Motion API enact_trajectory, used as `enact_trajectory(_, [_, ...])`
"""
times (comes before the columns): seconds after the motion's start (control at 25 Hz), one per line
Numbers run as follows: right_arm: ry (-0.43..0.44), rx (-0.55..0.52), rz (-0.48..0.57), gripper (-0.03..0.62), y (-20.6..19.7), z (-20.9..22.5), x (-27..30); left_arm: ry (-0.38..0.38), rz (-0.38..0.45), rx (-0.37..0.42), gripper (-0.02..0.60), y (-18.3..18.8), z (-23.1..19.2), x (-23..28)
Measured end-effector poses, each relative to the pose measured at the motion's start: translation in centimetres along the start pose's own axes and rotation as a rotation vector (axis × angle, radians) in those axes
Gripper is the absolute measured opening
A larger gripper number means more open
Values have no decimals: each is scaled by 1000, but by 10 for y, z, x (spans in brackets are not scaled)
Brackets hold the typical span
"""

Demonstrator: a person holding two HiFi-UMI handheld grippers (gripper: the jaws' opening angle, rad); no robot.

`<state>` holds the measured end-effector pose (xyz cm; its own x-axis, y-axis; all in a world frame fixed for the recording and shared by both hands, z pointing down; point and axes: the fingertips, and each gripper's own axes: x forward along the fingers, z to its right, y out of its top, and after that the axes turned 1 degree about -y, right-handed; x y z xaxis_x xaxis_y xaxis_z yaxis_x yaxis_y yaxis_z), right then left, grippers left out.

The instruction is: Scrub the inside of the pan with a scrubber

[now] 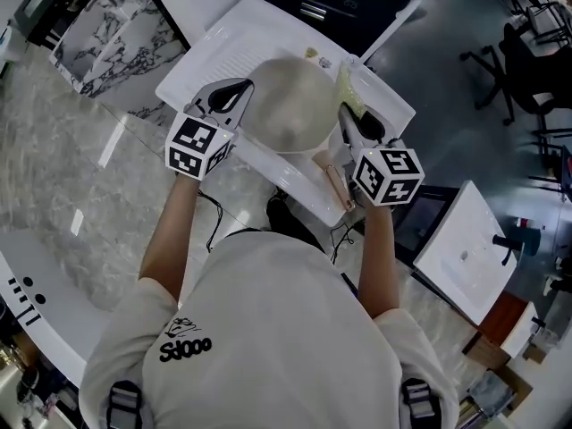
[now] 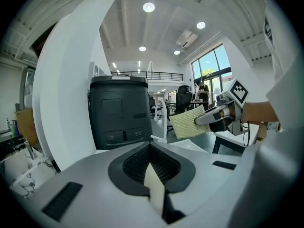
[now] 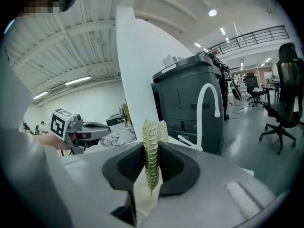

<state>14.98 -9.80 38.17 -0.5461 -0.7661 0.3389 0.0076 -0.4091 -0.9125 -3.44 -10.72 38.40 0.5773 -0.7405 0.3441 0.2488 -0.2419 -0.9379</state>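
Pointing its wooden handle [image 1: 336, 184] back toward the person, the pan [image 1: 286, 105] lies over the white sink unit [image 1: 206, 56], between the two grippers. At its left edge the left gripper [image 1: 238, 92] is clamped on a thin cream edge, probably the pan's rim. Just beside its right edge the right gripper [image 1: 345, 119] pinches the yellow-green scrubber [image 1: 349, 89], held edge-on and upright.

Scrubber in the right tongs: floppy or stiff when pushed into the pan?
Probably semi-stiff: the scrubber stands upright above the right tongs without drooping. Likely light, being thin. Its woven texture should resist slipping.
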Motion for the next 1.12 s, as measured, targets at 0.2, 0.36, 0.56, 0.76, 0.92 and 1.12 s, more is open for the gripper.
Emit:
enact_trajectory(0.2, [12,71,-26,78,-13,11,24,-9,-35,2,5,-7,-12,16])
enact_trajectory(0.36, [25,72,-45,78,-24,13,40,-18,-45,11,5,-4,-20,28])
enact_trajectory(0.56, [5,94,-83,78,-36,21,59,-39,-56,17,5,-5,-22,40])
enact_trajectory(0.76, [-20,96,-132,78,-46,27,81,-53,-71,-4,5,-13,-35,48])
enact_trajectory(0.92, [-49,104,-175,78,-56,29,102,-56,-68,-56,5,-19,-59,59])
enact_trajectory(1.12, [-140,131,-228,78,-73,36,128,-116,-41,-79,5,-11,-87,77])
